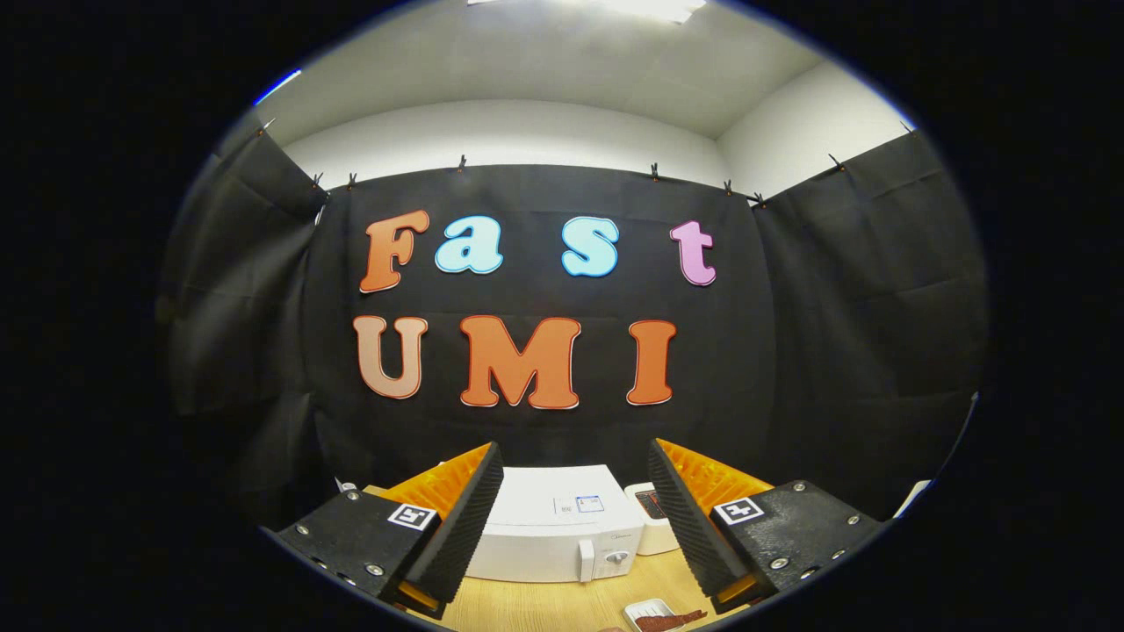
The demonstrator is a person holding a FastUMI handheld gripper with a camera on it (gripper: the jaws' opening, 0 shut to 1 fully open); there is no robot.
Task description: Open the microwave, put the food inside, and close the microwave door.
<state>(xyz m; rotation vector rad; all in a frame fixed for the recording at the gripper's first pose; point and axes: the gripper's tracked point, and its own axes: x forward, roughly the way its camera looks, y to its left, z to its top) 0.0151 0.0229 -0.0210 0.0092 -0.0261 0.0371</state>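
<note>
Tabletop [527, 606] of pale wood is seen beneath everything, with the microwave [549, 527] standing on it against the black cloth wall, beyond and between the fingers, its door shut; a handle [586, 560] is visible as a pale vertical bar beside the knob [617, 557] on the front; a smaller white appliance [652, 518] is set touching or just beside the microwave's right side. The claw [571, 518] is held wide, nothing between its fingers, well short of the microwave. Nearest, just ahead of the right finger, a small white tray [648, 612] is laid with the food [672, 620], a flat dark reddish strip. The door is judged stiff and best pulled by the handle; the food is judged light, soft and perhaps greasy, so the rigid tray rim is judged the safer hold.
</note>
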